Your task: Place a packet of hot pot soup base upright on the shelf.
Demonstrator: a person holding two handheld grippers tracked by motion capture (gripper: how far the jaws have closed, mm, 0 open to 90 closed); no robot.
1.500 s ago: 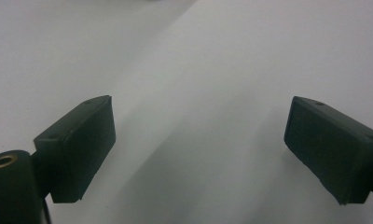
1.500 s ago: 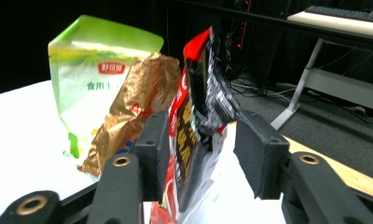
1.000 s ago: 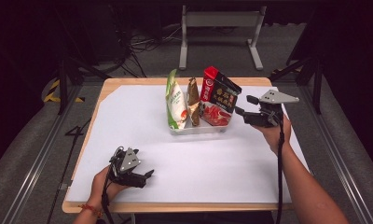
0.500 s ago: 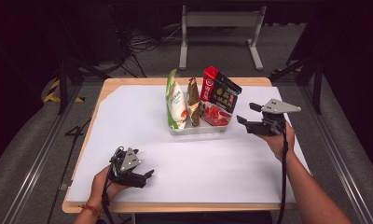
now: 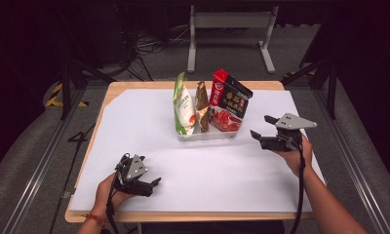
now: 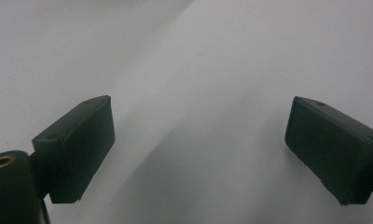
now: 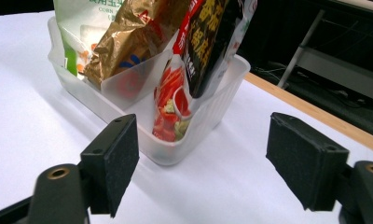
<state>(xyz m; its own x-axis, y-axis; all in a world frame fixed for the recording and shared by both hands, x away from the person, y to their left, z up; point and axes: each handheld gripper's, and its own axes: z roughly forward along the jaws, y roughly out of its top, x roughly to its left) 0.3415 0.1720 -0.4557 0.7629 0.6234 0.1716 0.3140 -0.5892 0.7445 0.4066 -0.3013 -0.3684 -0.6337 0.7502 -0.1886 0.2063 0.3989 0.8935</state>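
A clear plastic bin (image 5: 207, 136) stands at the table's middle back. Upright in it are a green-and-white bag (image 5: 183, 105), a brown-gold bag (image 5: 202, 103) and a red-and-black bag (image 5: 228, 101). My right gripper (image 5: 261, 126) hovers just right of the bin, pointing at it, apart from it. Its jaws have just been opening and stand open with nothing between them. In the right gripper view (image 7: 203, 154) the bin's corner (image 7: 212, 109) and the red-and-black bag (image 7: 208, 37) lie ahead. My left gripper (image 5: 150, 173) rests open near the front left, over the bare white sheet (image 6: 198, 70).
A white sheet (image 5: 134, 126) covers most of the wooden table, whose edge (image 5: 193, 217) shows at the front. Dark floor, metal stands and cables surround the table. A grey frame (image 5: 232, 19) stands behind it.
The right gripper has drawn back from the red-and-black bag, toward the near side and slightly down, with its jaws wider apart. The left gripper has stayed put.
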